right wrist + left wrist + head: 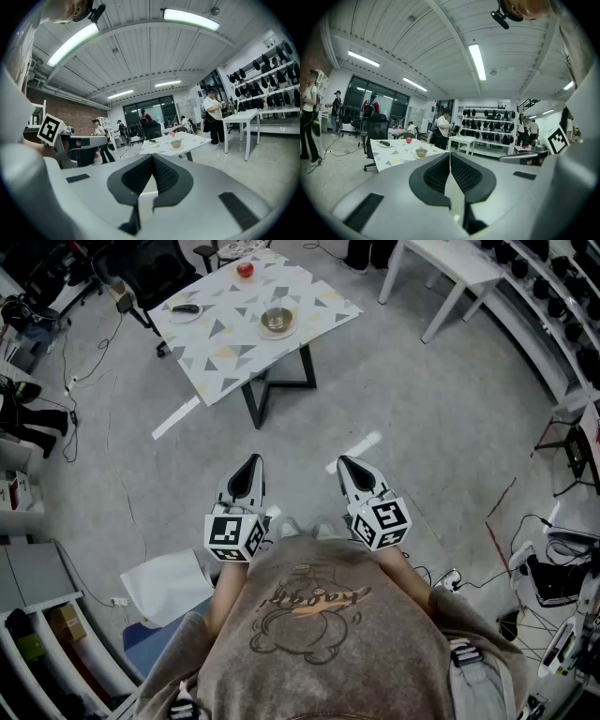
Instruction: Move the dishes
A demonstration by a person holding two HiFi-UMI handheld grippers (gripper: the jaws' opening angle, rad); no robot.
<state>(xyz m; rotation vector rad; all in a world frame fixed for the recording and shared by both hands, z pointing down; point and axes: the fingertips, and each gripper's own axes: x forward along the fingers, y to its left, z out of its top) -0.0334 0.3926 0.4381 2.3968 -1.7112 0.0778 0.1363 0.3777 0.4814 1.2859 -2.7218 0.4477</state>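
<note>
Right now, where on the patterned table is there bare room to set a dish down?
The near end of the table is bare, from the bowl down to the near corner. The strip between that bowl and the plate at the left is also free. It is tighter at the far edge, around the red apple.

Bright ceiling tubes [477, 61], fisheye-bent dark edges

I see a small bowl [277, 319] standing upright on a pale saucer [278, 335], near the right side of the patterned table [230, 348]. Well apart, at the table's left corner, a white plate [178, 315] lies flat and carries a dark object [187, 308].
</note>
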